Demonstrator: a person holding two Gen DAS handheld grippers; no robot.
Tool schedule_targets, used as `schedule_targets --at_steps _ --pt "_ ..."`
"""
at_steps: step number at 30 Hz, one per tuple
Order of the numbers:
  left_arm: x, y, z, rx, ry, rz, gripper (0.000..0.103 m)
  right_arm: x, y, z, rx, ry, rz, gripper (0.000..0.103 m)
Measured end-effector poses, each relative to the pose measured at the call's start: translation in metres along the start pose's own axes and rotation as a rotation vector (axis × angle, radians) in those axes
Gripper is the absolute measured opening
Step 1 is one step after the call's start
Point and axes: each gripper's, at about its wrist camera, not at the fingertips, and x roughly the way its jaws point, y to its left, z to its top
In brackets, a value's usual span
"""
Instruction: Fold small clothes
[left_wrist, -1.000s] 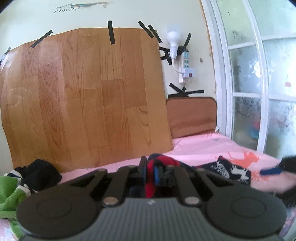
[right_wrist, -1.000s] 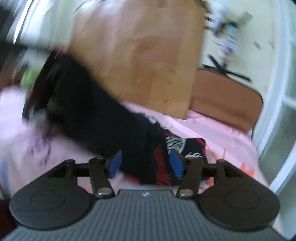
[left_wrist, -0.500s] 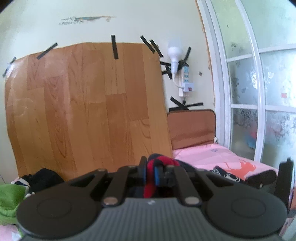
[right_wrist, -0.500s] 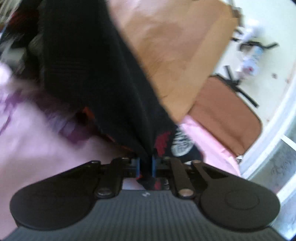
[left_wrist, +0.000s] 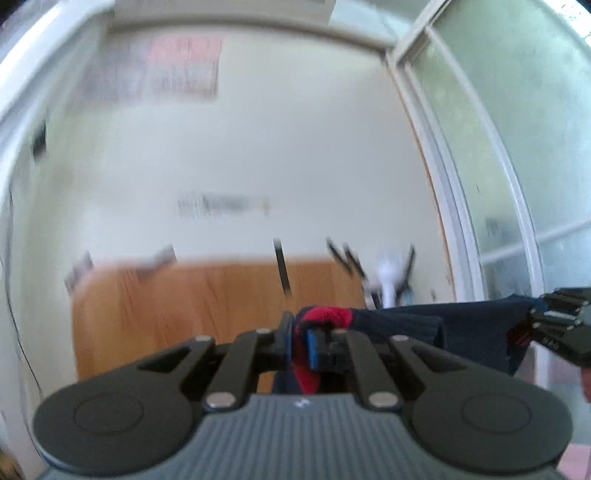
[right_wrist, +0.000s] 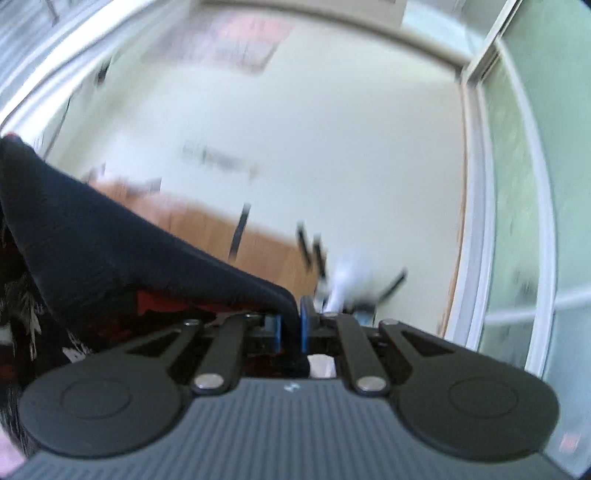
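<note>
You have the dark garment (left_wrist: 424, 325) off the bed and stretched in the air between both claws, so the step in hand reads as the lift and spread before the first fold. Your left gripper (left_wrist: 299, 339) is clamped tight on a bunched red edge of the cloth at lower centre of its frame, and the fabric runs from there to the right edge, where your right gripper (left_wrist: 554, 321) is seen pinching the far corner. In the right wrist view, the right gripper (right_wrist: 291, 325) has just been closing, and a thin fold of dark cloth sits nipped between its blue pads (right_wrist: 306, 325), the rest of the garment (right_wrist: 92, 258) sweeping up to the left of the frame. Both views are blurred and point at the pale wall (left_wrist: 277, 147) and the wooden board (left_wrist: 184, 295) taped to it; the bed is out of sight. The next move, in my judgement, calls for bringing the spread garment down flat on the bed, keeping it taut and level, before you let go of either corner.
</note>
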Motion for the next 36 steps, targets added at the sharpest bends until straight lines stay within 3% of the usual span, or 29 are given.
schedule_targets --at_steps 4,7,10,13,17,20,21,23,24,27,29,31,32,34,36 --pt "-0.012 -0.004 0.046 0.049 -0.11 0.032 0.007 -0.001 -0.025 0.056 0.04 -0.08 0.003 0.012" --pt "-0.008 -0.004 0.065 0.077 -0.14 0.032 0.008 0.01 -0.046 0.078 0.073 -0.078 0.017 0.012" --pt "0.014 -0.003 0.066 0.083 -0.098 0.034 0.008 0.037 -0.058 0.08 0.101 -0.033 0.049 0.012" --pt "0.047 0.005 0.047 0.065 0.005 0.026 0.008 0.05 -0.048 0.062 0.106 0.031 0.059 0.012" --pt "0.109 0.007 -0.002 0.047 0.168 0.035 0.008 0.09 -0.035 0.012 0.139 0.165 0.066 0.013" --pt "0.173 0.001 -0.058 0.034 0.305 0.043 0.013 0.139 -0.013 -0.046 0.16 0.322 0.047 0.013" --pt "0.194 -0.003 -0.086 0.032 0.358 0.046 0.015 0.163 -0.004 -0.077 0.165 0.401 0.038 0.015" --pt "0.237 -0.01 -0.153 0.041 0.536 0.071 0.029 0.195 0.015 -0.138 0.179 0.559 0.022 0.024" --pt "0.253 -0.013 -0.191 0.062 0.638 0.079 0.029 0.208 0.023 -0.173 0.187 0.658 0.018 0.034" --pt "0.257 -0.007 -0.278 0.07 0.849 0.136 0.029 0.204 0.028 -0.247 0.208 0.852 0.022 0.035" --pt "0.239 0.008 -0.304 -0.001 0.889 0.127 0.033 0.185 0.015 -0.265 0.281 0.895 0.063 0.04" --pt "0.221 0.025 -0.315 -0.059 0.904 0.144 0.047 0.16 0.005 -0.277 0.323 0.932 0.09 0.06" --pt "0.212 0.032 -0.317 -0.096 0.908 0.146 0.057 0.148 0.004 -0.277 0.326 0.943 0.1 0.063" --pt "0.202 0.045 -0.311 -0.181 0.907 0.121 0.065 0.136 0.002 -0.279 0.312 0.96 0.125 0.075" --pt "0.191 0.054 -0.299 -0.266 0.891 0.086 0.088 0.124 -0.001 -0.284 0.301 0.98 0.122 0.084"
